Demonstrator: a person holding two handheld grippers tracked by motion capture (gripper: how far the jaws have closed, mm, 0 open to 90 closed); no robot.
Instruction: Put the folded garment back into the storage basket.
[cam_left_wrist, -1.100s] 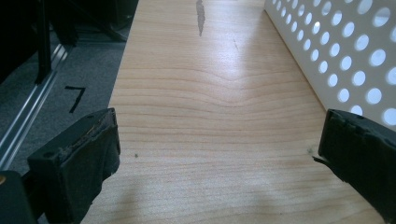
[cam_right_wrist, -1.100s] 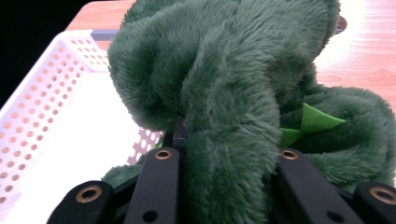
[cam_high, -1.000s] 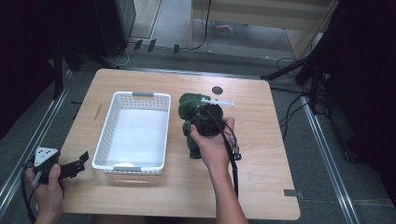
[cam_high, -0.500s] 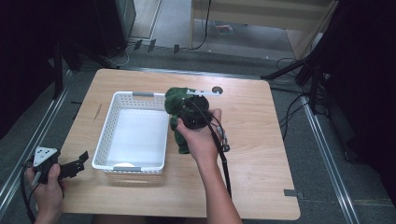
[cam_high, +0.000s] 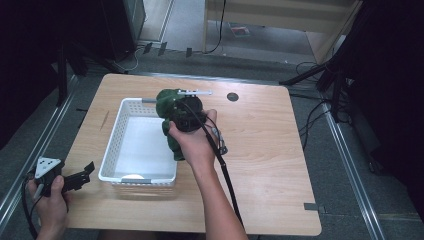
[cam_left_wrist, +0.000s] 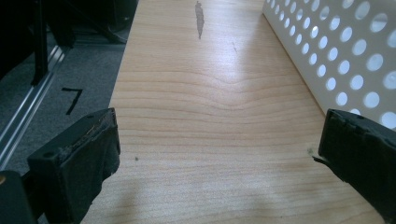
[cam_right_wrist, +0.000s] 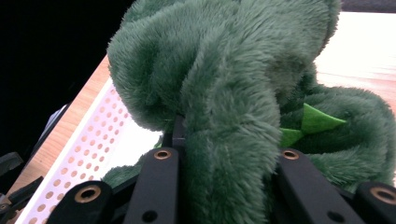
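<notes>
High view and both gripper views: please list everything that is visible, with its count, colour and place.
Plush toy: one, dark green with a light green felt piece, held above the right edge of the basket.
Basket: one, white, perforated walls, on the left half of the table.
Table: one, light wood, centre of the high view.
Round hole cover: one, dark, in the table top near its far edge.
Cables: several, black, on the grey floor right of the table.
Right gripper: one, black, shut on the plush toy.
Left gripper: one, black with a grey plate, jaws open, over the near left table corner.
</notes>
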